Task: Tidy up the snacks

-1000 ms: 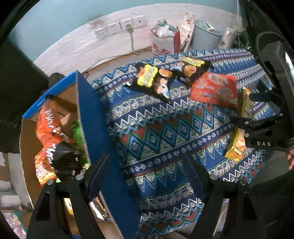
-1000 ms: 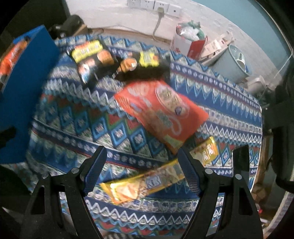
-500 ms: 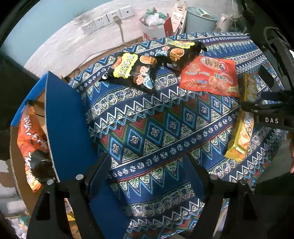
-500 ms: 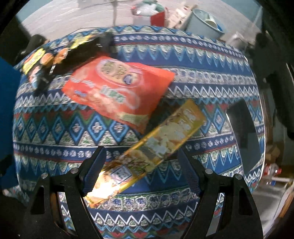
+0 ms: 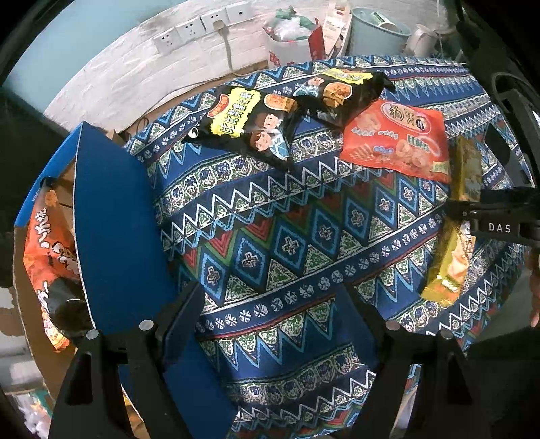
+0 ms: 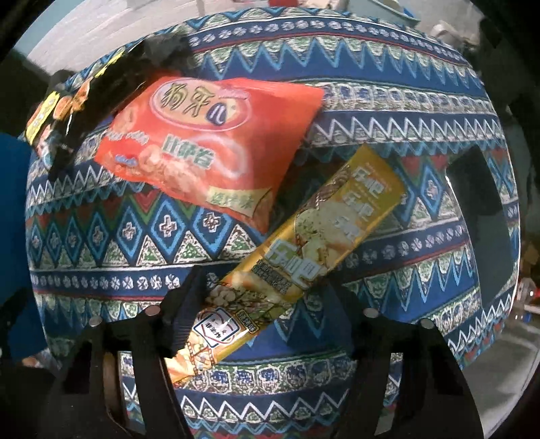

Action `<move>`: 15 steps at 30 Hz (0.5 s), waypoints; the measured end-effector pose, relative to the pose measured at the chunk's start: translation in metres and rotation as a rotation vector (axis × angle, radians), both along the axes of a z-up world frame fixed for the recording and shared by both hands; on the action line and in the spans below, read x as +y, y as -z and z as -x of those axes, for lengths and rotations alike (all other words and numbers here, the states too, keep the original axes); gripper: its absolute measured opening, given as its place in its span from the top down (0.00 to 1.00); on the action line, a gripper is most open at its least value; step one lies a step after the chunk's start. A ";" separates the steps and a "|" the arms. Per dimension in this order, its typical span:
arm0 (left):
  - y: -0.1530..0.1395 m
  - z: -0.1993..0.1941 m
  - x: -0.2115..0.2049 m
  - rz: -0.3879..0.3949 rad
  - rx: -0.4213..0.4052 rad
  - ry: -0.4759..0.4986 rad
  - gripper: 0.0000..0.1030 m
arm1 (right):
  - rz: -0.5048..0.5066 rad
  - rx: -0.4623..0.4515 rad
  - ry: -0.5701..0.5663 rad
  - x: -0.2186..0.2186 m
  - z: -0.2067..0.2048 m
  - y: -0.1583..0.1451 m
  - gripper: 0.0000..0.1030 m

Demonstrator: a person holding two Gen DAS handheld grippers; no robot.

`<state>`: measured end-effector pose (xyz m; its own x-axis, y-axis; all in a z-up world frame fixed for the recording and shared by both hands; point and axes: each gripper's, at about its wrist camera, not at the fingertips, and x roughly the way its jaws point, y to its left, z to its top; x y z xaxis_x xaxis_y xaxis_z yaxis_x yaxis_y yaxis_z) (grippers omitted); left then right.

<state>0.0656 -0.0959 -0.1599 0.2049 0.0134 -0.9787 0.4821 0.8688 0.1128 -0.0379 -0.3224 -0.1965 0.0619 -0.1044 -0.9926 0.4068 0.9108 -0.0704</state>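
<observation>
A long yellow snack packet [image 6: 303, 243] lies slantwise on the patterned tablecloth [image 6: 388, 101]. My right gripper [image 6: 266, 304] points down over its lower part, one finger on each side. Its jaws are closing; the left pad touches the wrapper and the right pad still stands off it. Beside the packet lies a red snack bag [image 6: 209, 141]. In the left wrist view the same packet [image 5: 452, 263] and red bag [image 5: 398, 135] sit at the right, with the right gripper [image 5: 462, 216] across the packet. Two black snack bags [image 5: 249, 121] lie at the far side. My left gripper [image 5: 273, 314] hangs open and empty over the cloth.
A cardboard box with a blue flap [image 5: 111, 219] stands against the table's left edge and holds orange snack bags [image 5: 47, 243]. Behind the table are wall sockets [image 5: 199, 23], a red-and-white bag [image 5: 290, 37] and a pale bin [image 5: 378, 30]. A hand [image 5: 535, 297] shows at the right edge.
My right gripper rolled, sank onto the yellow packet and narrowed its jaws around it. My left gripper shifted from above the box to above the cloth and stayed open.
</observation>
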 end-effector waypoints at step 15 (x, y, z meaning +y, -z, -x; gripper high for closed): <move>-0.008 -0.027 0.012 0.046 0.001 -0.072 0.21 | 0.223 0.058 -0.226 0.009 0.001 -0.008 0.68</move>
<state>0.0923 -0.0841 -0.1524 0.2036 -0.0173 -0.9789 0.4185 0.9055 0.0710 -0.0393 -0.3131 -0.1885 0.0523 -0.3098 -0.9494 0.1858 0.9371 -0.2955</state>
